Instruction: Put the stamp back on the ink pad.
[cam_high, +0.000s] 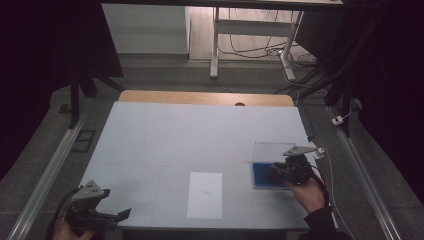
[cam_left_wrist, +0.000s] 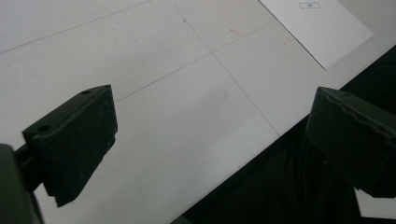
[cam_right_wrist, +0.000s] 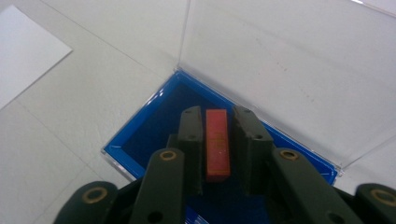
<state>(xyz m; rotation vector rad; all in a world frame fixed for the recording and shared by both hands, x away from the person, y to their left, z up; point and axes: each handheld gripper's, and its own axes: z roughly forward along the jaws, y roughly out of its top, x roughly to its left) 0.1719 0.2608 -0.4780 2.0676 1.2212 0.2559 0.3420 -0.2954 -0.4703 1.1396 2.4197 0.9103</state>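
Resting place of red block (cam_right_wrist: 218, 143): inside the blue tray of the clear case (cam_right_wrist: 154, 126), lying lengthwise between the jaws of the right hand-held gripper (cam_right_wrist: 218, 121).
Right hand-held gripper: jaws close on either side of the red block with a narrow gap on each side, pads not pressing it.
Clear case: lid (cam_right_wrist: 289, 60) swung open beyond the blue tray, on the bench (cam_high: 165, 140).
Left hand-held gripper (cam_left_wrist: 210, 140): jaws spread wide, nothing between them, well apart from the clear case, over the near bench edge.
Paper sheet (cam_high: 205, 195): flat on the bench, near the clear case, on its left in the high view.
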